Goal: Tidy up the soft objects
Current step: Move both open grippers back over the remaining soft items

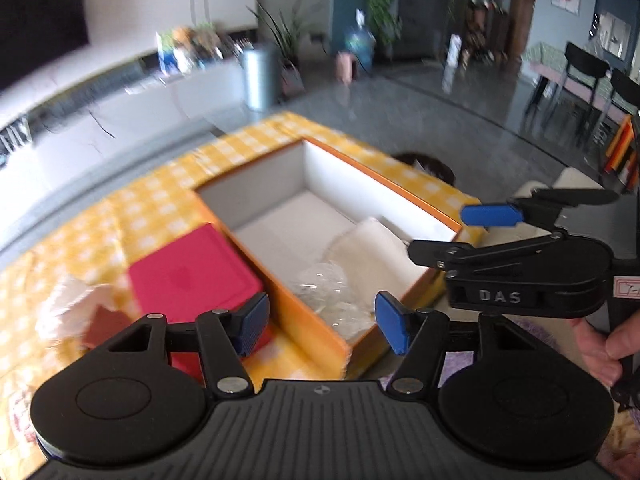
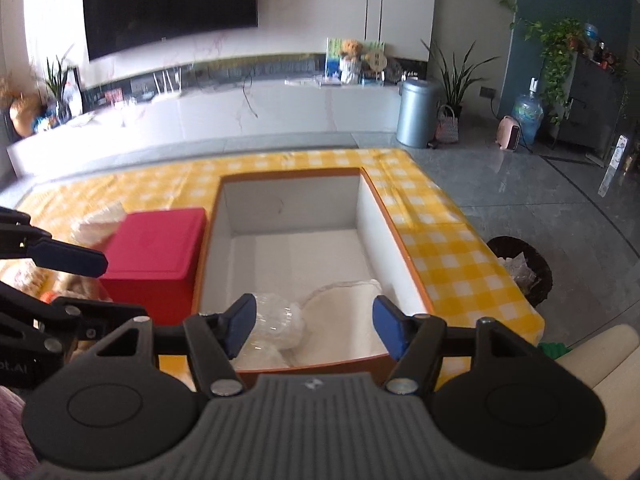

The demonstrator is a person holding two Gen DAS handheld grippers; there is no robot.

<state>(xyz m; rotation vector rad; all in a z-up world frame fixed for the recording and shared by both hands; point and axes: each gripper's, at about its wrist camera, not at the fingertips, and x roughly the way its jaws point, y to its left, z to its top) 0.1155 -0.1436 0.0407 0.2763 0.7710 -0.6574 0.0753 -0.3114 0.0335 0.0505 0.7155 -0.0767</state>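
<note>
One open-topped box [image 2: 404, 256], orange outside, white inside, sits on a worktop [image 2: 452, 248] covered with a yellow-and-white checked cloth. Inside it, at the near end: one flat cream soft pad [image 2: 344, 300] and, touching it on the left, one crumpled clear plastic bag [image 2: 280, 320]. Rest of the box floor bare.

One red box with lid [image 2: 160, 256] stands just beside the orange box's left wall. Beyond it, on the cloth, one pale crumpled soft item [image 2: 98, 224], blurred; what it is cannot be told.

Two grippers. Left gripper [image 1: 320, 322]: fingers [image 1: 252, 320] spread wide, nothing between them, hovering above the near corner of the orange box and the red box. Right gripper [image 2: 314, 326]: fingers [image 2: 386, 322] apart, holding nothing, above the near end of the orange box with the bag and pad seen below the gap. In the left wrist view the right gripper appears at the right edge, gripped by one hand [image 1: 604, 344].

Background, right wrist view: one wall television [image 2: 168, 0], one grey bin [image 2: 418, 114], one dark wastebasket [image 2: 524, 268] on the floor by the worktop's right side, one teddy bear [image 2: 352, 60] on the far counter.
</note>
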